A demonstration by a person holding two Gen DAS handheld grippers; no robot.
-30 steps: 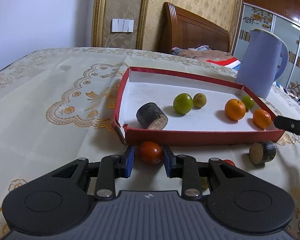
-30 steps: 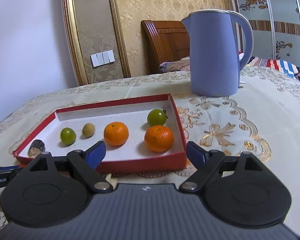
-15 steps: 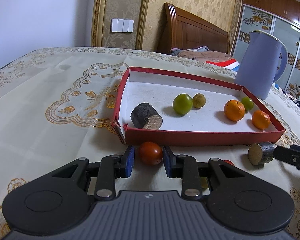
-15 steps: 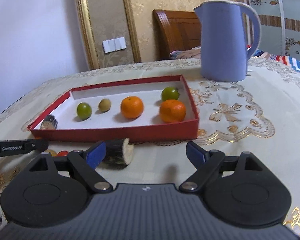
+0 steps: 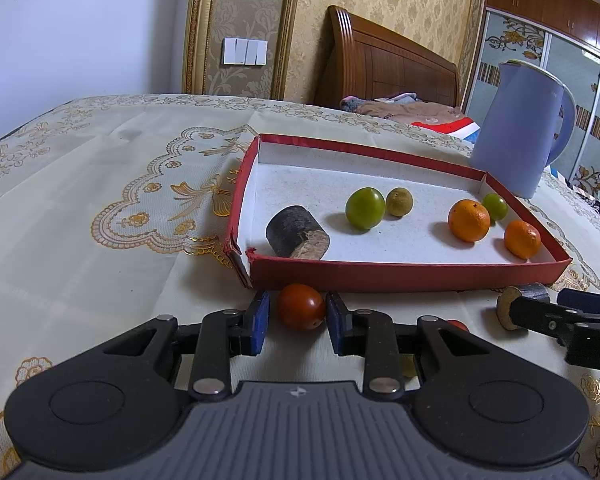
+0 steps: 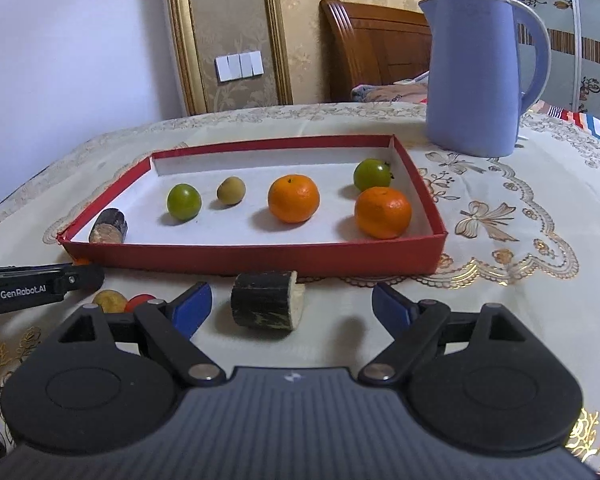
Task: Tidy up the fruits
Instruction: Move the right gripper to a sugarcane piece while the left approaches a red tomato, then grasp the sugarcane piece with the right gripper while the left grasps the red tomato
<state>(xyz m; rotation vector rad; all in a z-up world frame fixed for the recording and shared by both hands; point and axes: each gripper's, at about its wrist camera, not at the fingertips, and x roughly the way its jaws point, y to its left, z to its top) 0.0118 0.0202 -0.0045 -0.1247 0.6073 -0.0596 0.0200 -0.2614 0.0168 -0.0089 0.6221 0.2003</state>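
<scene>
From the left wrist, the red tray [image 5: 400, 270] on the bench [image 5: 80, 208] holds a dark log piece [image 5: 297, 232] at its near left corner, a green fruit [image 5: 365, 208], a small brownish fruit [image 5: 399, 201], two oranges [image 5: 469, 221] and a smaller green fruit [image 5: 495, 207] toward the right. Just in front of the tray, a red tomato [image 5: 301, 306] sits between the fingers of the left hand-held gripper [image 5: 296, 314], which stand slightly apart from it.

From the right wrist, the same tray [image 6: 260, 258] shows the same six items. Only here is the second log piece [image 6: 266, 306] fully seen, in front of the tray between the wide-apart fingers of the right hand-held gripper [image 6: 292, 306]. A purple kettle [image 6: 476, 72] stands behind the tray.
</scene>
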